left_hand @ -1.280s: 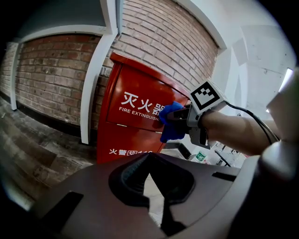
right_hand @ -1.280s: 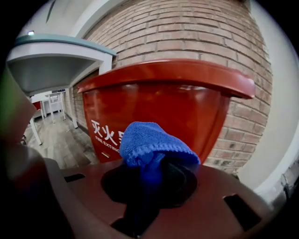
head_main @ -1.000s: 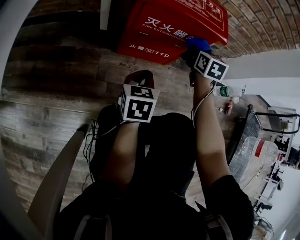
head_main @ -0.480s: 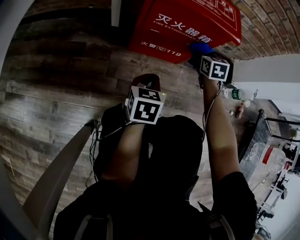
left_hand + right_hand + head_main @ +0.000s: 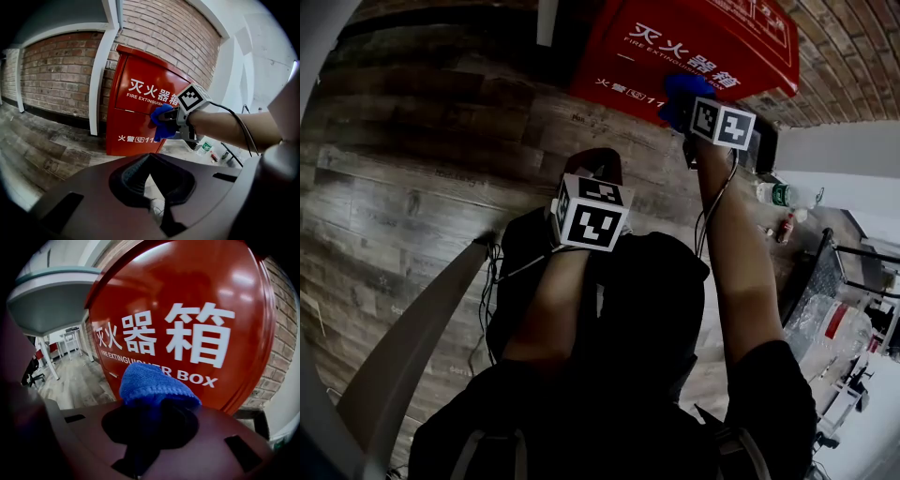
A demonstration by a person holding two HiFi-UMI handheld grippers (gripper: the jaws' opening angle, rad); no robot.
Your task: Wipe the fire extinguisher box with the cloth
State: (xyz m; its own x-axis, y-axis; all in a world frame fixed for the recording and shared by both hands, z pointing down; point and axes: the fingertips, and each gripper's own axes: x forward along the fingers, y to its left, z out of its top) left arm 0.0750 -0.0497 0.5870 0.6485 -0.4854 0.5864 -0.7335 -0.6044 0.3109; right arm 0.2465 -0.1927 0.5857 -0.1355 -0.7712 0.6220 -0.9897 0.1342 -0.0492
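Closest in, the left gripper [image 5: 594,161] is held low in front of the person's body, over the wooden floor [image 5: 412,187]. Its own view shows the jaws pressed together at the tips with nothing between them.

Farther out, the right arm [image 5: 727,272] reaches forward and the right gripper [image 5: 686,109] pinches a blue cloth [image 5: 679,92]. In the right gripper view the jaws are clamped on the cloth [image 5: 154,383], which bulges out past them in a rounded wad.

The left gripper view shows the cloth [image 5: 161,123] against the front face of the red fire extinguisher box [image 5: 133,112], over the right end of the white lettering. The right gripper [image 5: 171,117] is held level behind it.

The box [image 5: 703,42] stands upright on the floor against a brick wall [image 5: 61,75]. A white post [image 5: 98,79] rises just to its left.
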